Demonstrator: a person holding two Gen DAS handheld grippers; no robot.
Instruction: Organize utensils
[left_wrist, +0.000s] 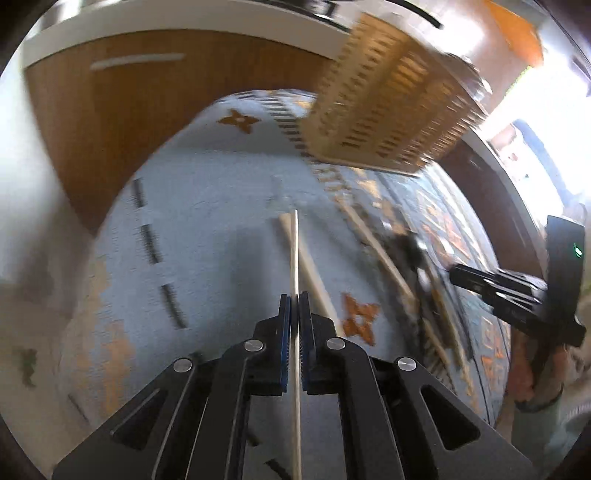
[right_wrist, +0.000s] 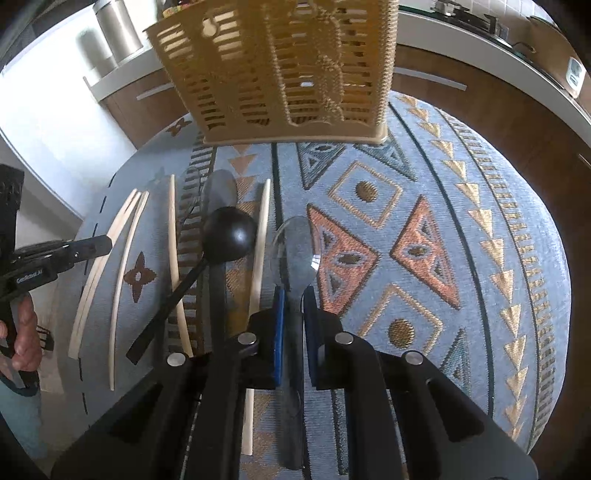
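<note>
My left gripper (left_wrist: 294, 299) is shut on a pale wooden chopstick (left_wrist: 294, 254) and holds it above the patterned cloth; it also shows at the left of the right wrist view (right_wrist: 99, 245). My right gripper (right_wrist: 293, 295) is closed around the handle of a clear plastic spoon (right_wrist: 295, 240). A tan slotted utensil basket (right_wrist: 280, 70) stands at the far side; it also shows in the left wrist view (left_wrist: 391, 99). Several more chopsticks (right_wrist: 122, 266) lie on the cloth at left, with a black ladle (right_wrist: 229, 236) and another clear spoon (right_wrist: 219, 188).
The blue patterned cloth (right_wrist: 424, 221) covers a round table. Wooden cabinets (left_wrist: 122, 122) and a white counter (right_wrist: 480, 55) stand behind. A steel canister (right_wrist: 118, 26) is on the counter at back left.
</note>
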